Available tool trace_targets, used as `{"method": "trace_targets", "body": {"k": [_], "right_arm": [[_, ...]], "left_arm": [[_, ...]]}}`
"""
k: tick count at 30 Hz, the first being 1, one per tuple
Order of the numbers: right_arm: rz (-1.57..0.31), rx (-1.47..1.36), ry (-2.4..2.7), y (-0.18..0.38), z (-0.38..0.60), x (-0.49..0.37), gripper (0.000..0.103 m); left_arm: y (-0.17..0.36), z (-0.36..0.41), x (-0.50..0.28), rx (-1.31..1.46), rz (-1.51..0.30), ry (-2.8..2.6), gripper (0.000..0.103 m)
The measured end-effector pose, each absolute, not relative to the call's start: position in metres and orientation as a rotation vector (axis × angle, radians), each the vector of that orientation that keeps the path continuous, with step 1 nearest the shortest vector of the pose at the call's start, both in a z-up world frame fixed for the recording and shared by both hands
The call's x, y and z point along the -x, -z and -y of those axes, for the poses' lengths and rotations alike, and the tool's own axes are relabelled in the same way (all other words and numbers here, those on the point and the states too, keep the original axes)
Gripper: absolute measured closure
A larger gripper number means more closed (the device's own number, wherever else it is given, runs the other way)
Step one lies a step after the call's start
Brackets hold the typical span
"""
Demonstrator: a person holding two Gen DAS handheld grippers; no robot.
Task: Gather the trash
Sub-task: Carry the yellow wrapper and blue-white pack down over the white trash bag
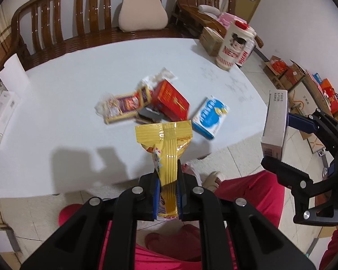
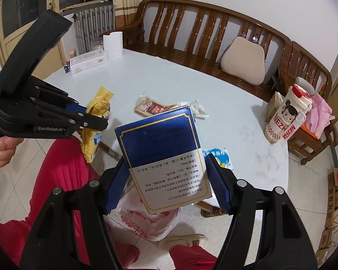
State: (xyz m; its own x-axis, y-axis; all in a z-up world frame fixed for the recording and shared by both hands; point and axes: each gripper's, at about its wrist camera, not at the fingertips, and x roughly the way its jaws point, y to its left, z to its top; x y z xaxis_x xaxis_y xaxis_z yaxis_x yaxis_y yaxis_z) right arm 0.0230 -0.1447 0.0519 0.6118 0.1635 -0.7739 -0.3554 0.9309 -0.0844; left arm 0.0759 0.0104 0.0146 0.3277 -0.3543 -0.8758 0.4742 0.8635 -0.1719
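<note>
My left gripper (image 1: 167, 193) is shut on a yellow snack wrapper (image 1: 166, 144), held over the floor just off the table's near edge; it also shows in the right wrist view (image 2: 96, 121). My right gripper (image 2: 169, 184) is shut on a blue and white box (image 2: 164, 157), held above a white plastic bag (image 2: 146, 218) on the floor; the box also shows in the left wrist view (image 1: 276, 121). On the white table (image 1: 78, 90) lie a red box (image 1: 171, 100), a purple and gold wrapper (image 1: 124, 106), a blue and white carton (image 1: 210, 117) and crumpled white paper (image 1: 162, 75).
A large printed cup (image 1: 233, 45) stands at the table's right side. A paper roll (image 2: 112, 43) and a white box (image 2: 89, 61) sit at the far left. A wooden bench (image 1: 97, 22) with a cushion (image 1: 143, 12) stands behind. Cardboard boxes (image 1: 304, 78) line the floor at right.
</note>
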Motion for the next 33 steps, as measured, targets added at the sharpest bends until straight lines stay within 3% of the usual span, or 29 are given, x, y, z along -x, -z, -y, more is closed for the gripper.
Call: {"method": "trace_targets", "body": {"k": [17, 33], "right_arm": [[-0.933, 0.173, -0.281, 0.02, 0.136, 0.037, 0.036], [-1.05, 0.072, -0.221, 0.118, 0.143, 0.029, 0.036]], "left_arm": [[0.064, -0.001, -0.017, -0.164, -1.18, 0.591, 0.091], [0.165, 0.019, -0.019, -0.159, -1.312, 0.592, 0.091]]}}
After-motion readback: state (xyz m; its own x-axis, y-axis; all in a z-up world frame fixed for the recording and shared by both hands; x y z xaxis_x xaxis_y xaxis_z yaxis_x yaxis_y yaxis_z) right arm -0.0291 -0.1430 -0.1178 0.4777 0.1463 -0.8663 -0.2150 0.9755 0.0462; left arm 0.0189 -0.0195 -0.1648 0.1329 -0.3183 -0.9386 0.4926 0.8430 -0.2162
